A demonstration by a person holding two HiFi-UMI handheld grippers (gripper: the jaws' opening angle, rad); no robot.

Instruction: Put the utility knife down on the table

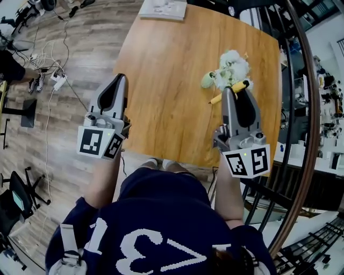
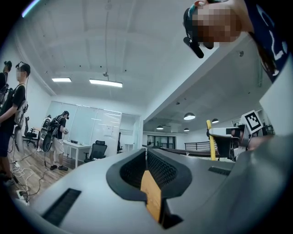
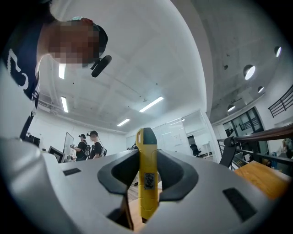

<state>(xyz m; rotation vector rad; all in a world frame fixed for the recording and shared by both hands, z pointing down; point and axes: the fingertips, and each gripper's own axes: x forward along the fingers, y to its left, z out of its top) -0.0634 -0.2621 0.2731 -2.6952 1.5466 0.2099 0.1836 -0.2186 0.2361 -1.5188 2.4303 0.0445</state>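
Over the table (image 1: 172,113), right gripper (image 3: 147,156): my jaws clamp the yellow utility knife (image 3: 146,183).
Left gripper (image 2: 146,156): my jaws closed, apparently empty.

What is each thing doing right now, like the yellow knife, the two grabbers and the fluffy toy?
Yellow plastic utility knife: clamped in the right gripper, not yet on the table; whether its blade is out cannot be made out.
Right gripper: shut on the knife.
Left gripper: shut, empty.
Fluffy white-and-green plush toy: lying on the brown wooden table.
White booklet: lying flat at the table's far edge.
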